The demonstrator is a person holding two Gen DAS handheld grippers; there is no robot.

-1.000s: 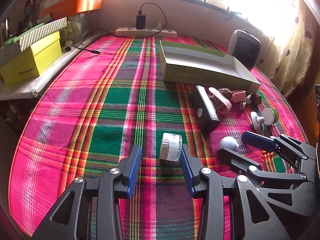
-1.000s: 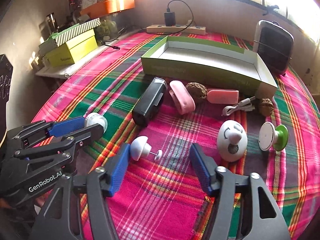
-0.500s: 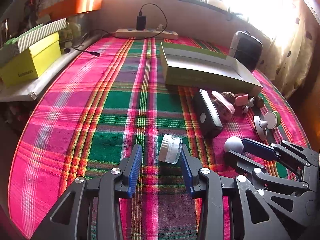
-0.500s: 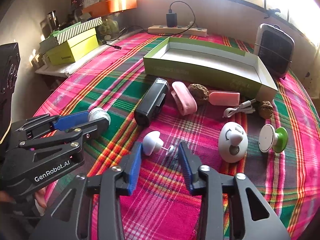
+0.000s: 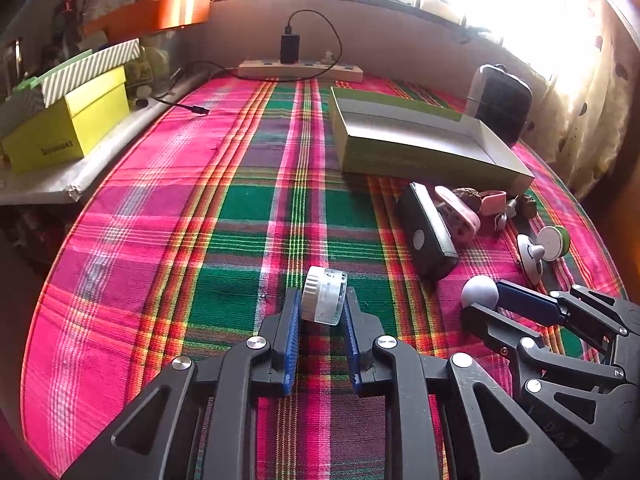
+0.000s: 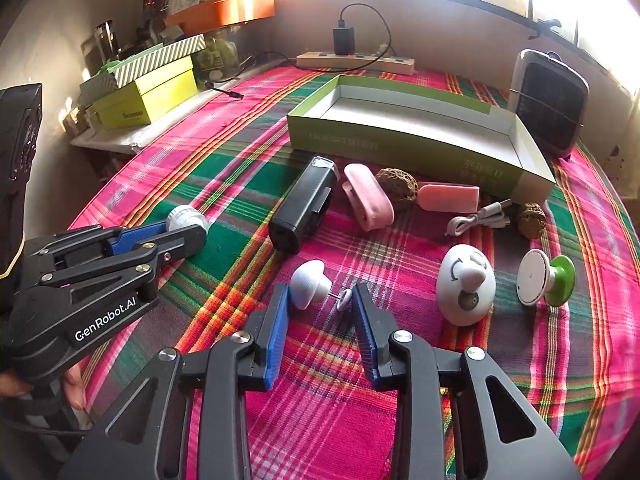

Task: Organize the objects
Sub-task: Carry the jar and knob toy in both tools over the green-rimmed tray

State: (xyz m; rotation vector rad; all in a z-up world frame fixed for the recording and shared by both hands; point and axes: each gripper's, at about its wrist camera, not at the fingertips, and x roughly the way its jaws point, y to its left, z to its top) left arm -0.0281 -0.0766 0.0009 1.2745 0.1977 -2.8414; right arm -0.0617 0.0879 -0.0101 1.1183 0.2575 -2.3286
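**Both grippers closing on small items, tray waiting**

The open green cardboard tray (image 6: pixel 404 140) sits empty at the far side of the pink-and-green plaid tablecloth (image 5: pixel 200 208). The left gripper (image 5: pixel 320 312) has its blue pads touching a small clear jar with a white lid (image 5: pixel 324 294), lying sideways. The right gripper (image 6: pixel 320 300) pinches narrowly around a white mushroom-shaped knob (image 6: pixel 308 284) and its thin stem. Squeeze evenly and lift straight, since round items may roll.

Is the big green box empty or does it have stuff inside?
Empty, as far as shown. The green box shows only its bare white floor; the small objects all lie outside on the tablecloth.
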